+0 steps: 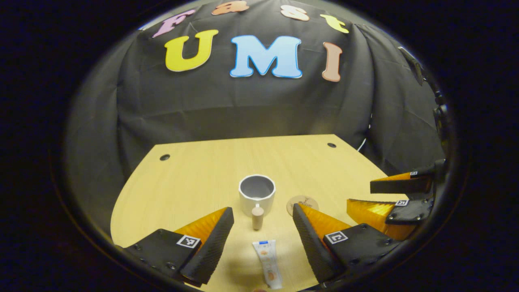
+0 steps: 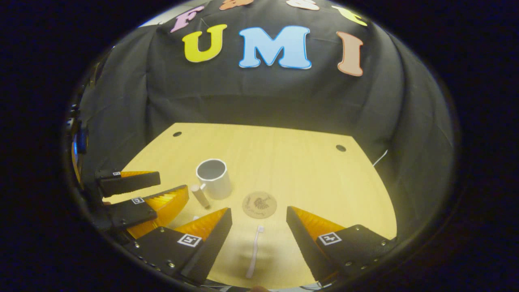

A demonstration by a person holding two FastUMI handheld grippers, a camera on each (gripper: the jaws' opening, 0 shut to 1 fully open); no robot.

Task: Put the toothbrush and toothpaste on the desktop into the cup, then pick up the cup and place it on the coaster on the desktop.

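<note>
The toothpaste [image 1: 268,263] lies flat on the counter [image 1: 194,178], its cap end toward the cup, directly between the two fingers of the left hand-held gripper [image 1: 262,221]. That gripper's jaws stand wide apart, holding nothing and touching nothing; the tube sits in the gap with bare counter on either side. Just beyond the tube's cap is the cup's wooden handle [image 1: 257,217], pointing back at the camera, and behind it the white cup [image 1: 257,194] stands upright with nothing visible inside. To the right of the cup, close by but apart from it, the round coaster [image 1: 302,202] lies flat; the left gripper's own right finger covers its near edge in this view.

In the right gripper view the toothbrush [image 2: 254,251] lies on the counter [image 2: 304,170], bristle end pointing away toward the coaster [image 2: 259,205], its length running between the fingers of the right hand-held gripper [image 2: 259,221]. This gripper too is spread wide, grasping nothing and clear of the brush. The coaster sits just past the bristle end, and the cup [image 2: 213,178] stands to its left, open mouth up, its handle [image 2: 200,196] slanting down toward the near left.

Each gripper shows at the side of the other's view: the right one at the right edge of the left gripper view, the left one at the left edge of the right gripper view, both with fingers apart above the counter
</note>
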